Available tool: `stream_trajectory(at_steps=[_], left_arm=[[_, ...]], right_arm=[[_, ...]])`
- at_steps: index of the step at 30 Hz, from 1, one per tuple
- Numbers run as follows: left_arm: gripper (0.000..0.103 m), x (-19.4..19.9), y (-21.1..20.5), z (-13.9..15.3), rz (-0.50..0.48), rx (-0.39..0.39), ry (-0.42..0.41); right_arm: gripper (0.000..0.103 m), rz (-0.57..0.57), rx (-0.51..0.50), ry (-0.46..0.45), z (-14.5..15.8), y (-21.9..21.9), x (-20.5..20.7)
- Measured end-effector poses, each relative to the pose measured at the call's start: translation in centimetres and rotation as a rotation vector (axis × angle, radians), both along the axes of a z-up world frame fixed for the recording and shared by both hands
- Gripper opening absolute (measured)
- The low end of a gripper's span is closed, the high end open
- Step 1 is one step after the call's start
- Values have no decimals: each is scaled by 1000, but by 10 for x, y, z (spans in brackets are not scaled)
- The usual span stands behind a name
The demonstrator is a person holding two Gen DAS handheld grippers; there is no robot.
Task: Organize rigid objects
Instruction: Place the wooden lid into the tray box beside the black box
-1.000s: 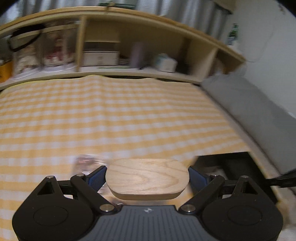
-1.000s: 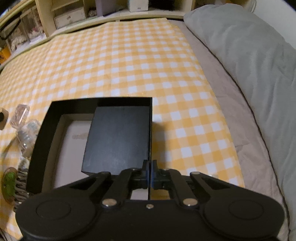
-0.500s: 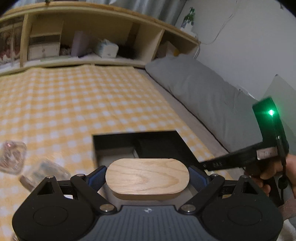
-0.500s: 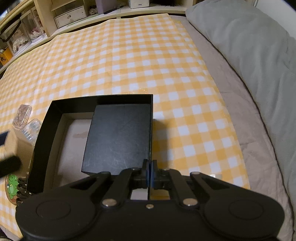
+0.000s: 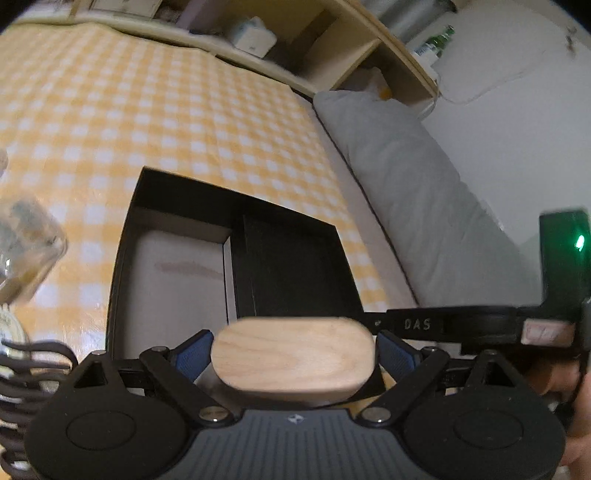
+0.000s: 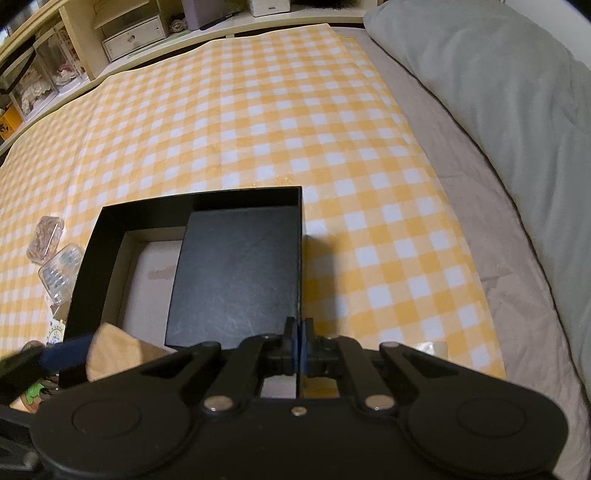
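An oval wooden block [image 5: 295, 347] is clamped between the blue pads of my left gripper [image 5: 294, 360], which hangs over the near edge of the open black box [image 5: 125, 236]. A smaller black box [image 5: 291, 266] lies inside it, against the right wall, and the pale floor on the left is bare. In the right wrist view my right gripper [image 6: 298, 341] is shut on the black box's thin right wall [image 6: 300, 258] near the front corner. The wooden block [image 6: 114, 350] shows at that view's lower left, at the box's front left corner.
Two clear plastic cases [image 6: 46, 238] [image 6: 59, 269] lie left of the box on the yellow checked cloth [image 6: 258, 110]. A dark coiled item [image 5: 33, 369] sits at the near left. A grey pillow [image 6: 498, 92] runs along the right. Wooden shelves [image 6: 129, 33] stand behind.
My left gripper has swung right and dipped with the wooden block, from over the open cloth to the box's near edge. The right gripper has kept its hold on the wall.
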State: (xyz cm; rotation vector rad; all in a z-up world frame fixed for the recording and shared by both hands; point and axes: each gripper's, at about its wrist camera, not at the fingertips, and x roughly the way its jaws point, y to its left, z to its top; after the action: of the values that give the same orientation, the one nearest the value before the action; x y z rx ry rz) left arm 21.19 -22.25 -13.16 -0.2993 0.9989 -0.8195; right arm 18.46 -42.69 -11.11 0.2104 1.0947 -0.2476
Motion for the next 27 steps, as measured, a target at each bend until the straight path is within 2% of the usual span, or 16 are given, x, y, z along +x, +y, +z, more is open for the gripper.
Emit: stream_trajectory(at_steps=[1, 5, 8, 10, 11, 12, 13, 14, 15, 18, 23, 25, 27], left_arm=[[103, -1, -3, 0, -17, 8, -14], [101, 1, -1, -1, -47, 4, -2], [84, 4, 2, -2, -64, 65, -19], [67, 6, 4, -1, -76, 107, -38], [61, 9, 5, -1, -82, 134, -48], [47, 11, 5, -1, -86, 159, -61], [29, 13, 6, -1, -93, 178, -79], [17, 15, 6, -1, -105, 203, -102], [0, 17, 5, -2, -117, 248, -138], [0, 17, 3, -4, -172, 353, -237], [0, 12, -4, -6, -330, 476, -323], [0, 5, -12, -7, -410, 554, -381], [0, -1, -18, -8, -459, 585, -412]], right_arm=[[3, 0, 1, -1, 0, 1, 0], [3, -2, 1, 1, 0, 1, 0], [3, -1, -2, 1, 0, 1, 0], [3, 1, -5, 1, 1, 1, -1], [3, 0, -5, 1, 0, 1, 0], [3, 1, -5, 1, 0, 1, 0], [3, 0, -5, 1, 0, 1, 0], [3, 2, -7, 2, 0, 1, 0], [3, 2, -8, 2, 0, 2, 0], [3, 2, -8, 3, -1, 2, 0], [3, 6, -11, 5, -1, 2, -1], [3, 5, -13, 5, -1, 2, 0], [3, 8, -16, 8, -1, 3, 0]])
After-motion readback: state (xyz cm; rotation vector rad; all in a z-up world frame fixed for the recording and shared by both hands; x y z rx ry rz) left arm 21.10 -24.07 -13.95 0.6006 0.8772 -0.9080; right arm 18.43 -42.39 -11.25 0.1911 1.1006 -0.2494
